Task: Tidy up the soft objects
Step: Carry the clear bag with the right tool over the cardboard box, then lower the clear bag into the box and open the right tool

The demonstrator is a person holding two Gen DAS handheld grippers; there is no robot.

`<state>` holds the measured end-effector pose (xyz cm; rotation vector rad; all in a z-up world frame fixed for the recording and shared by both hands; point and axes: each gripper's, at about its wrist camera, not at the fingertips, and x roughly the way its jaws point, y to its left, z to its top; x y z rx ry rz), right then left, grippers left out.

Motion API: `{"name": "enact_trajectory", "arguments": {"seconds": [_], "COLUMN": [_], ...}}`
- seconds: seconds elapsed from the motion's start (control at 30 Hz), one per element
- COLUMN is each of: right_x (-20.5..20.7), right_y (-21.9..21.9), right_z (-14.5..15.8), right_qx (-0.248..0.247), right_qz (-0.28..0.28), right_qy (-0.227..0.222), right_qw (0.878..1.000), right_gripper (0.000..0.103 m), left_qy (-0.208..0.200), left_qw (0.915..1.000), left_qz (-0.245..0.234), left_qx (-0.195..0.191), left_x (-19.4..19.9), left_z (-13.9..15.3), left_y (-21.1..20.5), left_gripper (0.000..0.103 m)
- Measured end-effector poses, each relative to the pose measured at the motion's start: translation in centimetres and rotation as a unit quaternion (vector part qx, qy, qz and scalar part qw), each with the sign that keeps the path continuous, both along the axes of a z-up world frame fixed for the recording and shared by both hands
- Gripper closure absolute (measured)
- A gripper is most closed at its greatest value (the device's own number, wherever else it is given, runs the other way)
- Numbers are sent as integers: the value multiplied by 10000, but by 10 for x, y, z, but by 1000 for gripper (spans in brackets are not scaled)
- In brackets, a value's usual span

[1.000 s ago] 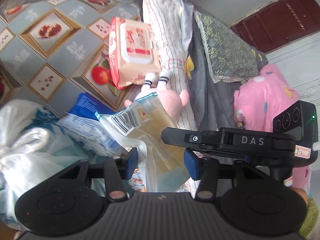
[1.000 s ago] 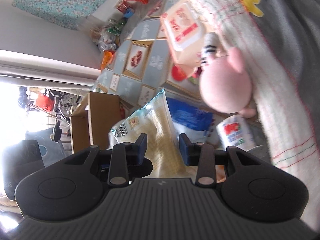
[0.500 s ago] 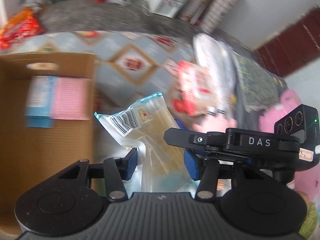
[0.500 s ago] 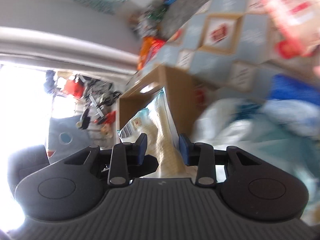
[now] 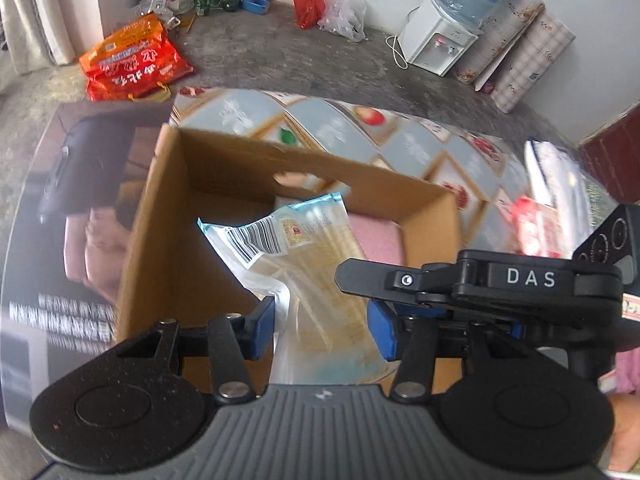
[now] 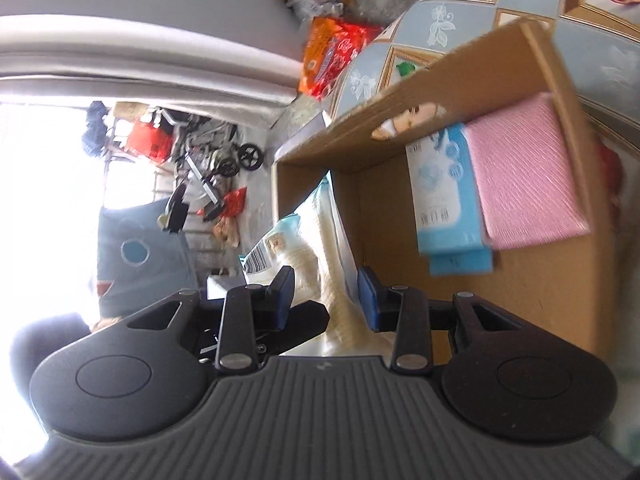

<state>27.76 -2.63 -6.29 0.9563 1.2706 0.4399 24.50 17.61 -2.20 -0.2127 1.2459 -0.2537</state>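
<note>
Left claw: clamped on the clear packet, blue pads pressing both sides; the packet sticks up and forward out of the grip, barcode corner on top
Left view, what changed: a second ago this camera was staring at the wipes pack and the pink plush on the patterned cloth; now it looks straight down into the cardboard box; so the packet has been carried off the pile and hangs over the open box, not yet touching the bottom as far as I can tell
Left view, other stuff: right claw crosses in from the right, its tip close by the same packet; orange bag and water dispenser sit way off on the floor
Right claw: looks clenched on the packet too, pads snug on the cream part; so both claws share one soft packet
Right view, what changed: the plush and striped cloth have dropped out of frame; the box wall fills it instead
Right view, box contents: a pink pack and a blue-and-white pack already lie inside, touching each other along one side wall
Task read: transfer is basically done, my guess; what's left is lowering and letting go in the bare part of the box beside those two packs
</note>
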Motion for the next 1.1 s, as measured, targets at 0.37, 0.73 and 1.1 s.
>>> {"name": "enact_trajectory", "arguments": {"seconds": [0.37,0.73,1.1], "right_x": [36,37,32], "right_y": [37,52,44], "right_z": [-102,-112,-102], "right_qx": [-297,-498,-572], "right_qz": [-839,-704,-721], "right_qy": [569,566,361], "right_qw": [9944,9947,9951], "right_gripper": [68,72,68], "left_qy": [-326,-413,-412], "left_qw": [9960,9973,9970], "left_qz": [283,363,543], "left_qx": [786,486,371], "left_x": [45,22,9], "left_z": [-48,-34,-29], "left_y": [28,41,44], "left_gripper": [46,47,41]}}
